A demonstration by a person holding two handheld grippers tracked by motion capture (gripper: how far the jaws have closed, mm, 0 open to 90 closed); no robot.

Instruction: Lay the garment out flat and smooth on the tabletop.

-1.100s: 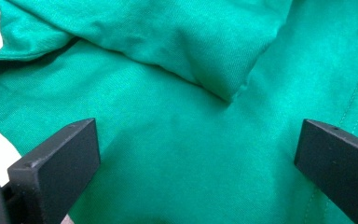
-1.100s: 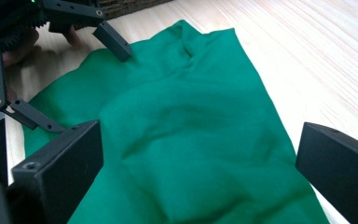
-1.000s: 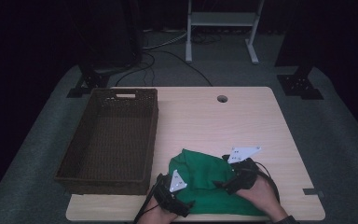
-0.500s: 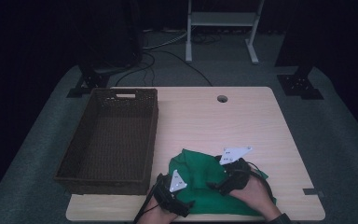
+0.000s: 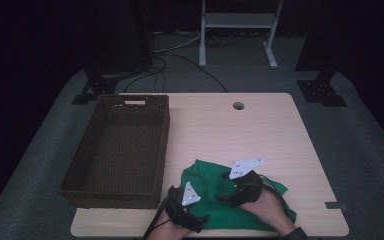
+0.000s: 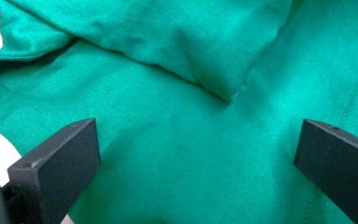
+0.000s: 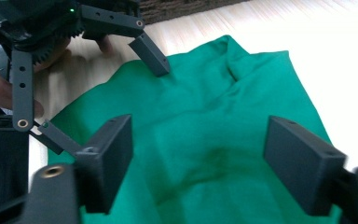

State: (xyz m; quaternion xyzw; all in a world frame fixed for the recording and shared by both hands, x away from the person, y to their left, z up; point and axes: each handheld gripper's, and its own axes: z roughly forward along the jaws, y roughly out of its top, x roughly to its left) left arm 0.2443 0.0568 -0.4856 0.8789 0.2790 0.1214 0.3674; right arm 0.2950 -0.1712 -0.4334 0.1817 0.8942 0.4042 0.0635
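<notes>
A crumpled green cloth point(image 5: 207, 180) lies on the wooden table point(image 5: 260, 130) near its front edge. My left gripper point(image 5: 200, 220) rests at the cloth's front left corner. In the left gripper view the left gripper point(image 6: 198, 135) is open wide over the green cloth point(image 6: 177, 116). My right gripper point(image 5: 225, 197) points left over the middle of the cloth. In its own view the right gripper point(image 7: 200, 130) has just been closing its jaws. They still stand apart, with flat green cloth point(image 7: 214, 126) below and between them. The left gripper point(image 7: 114, 107) shows open at the upper left there.
A long brown wicker basket point(image 5: 162, 145) stands on the left part of the table, empty, its near end beside the left hand. A cable hole point(image 5: 238, 106) sits at the table's far middle. A small tape mark point(image 5: 335, 205) lies near the right front corner.
My right gripper has slid a little to the left over the cloth, toward the left gripper. The left gripper has stayed put.
</notes>
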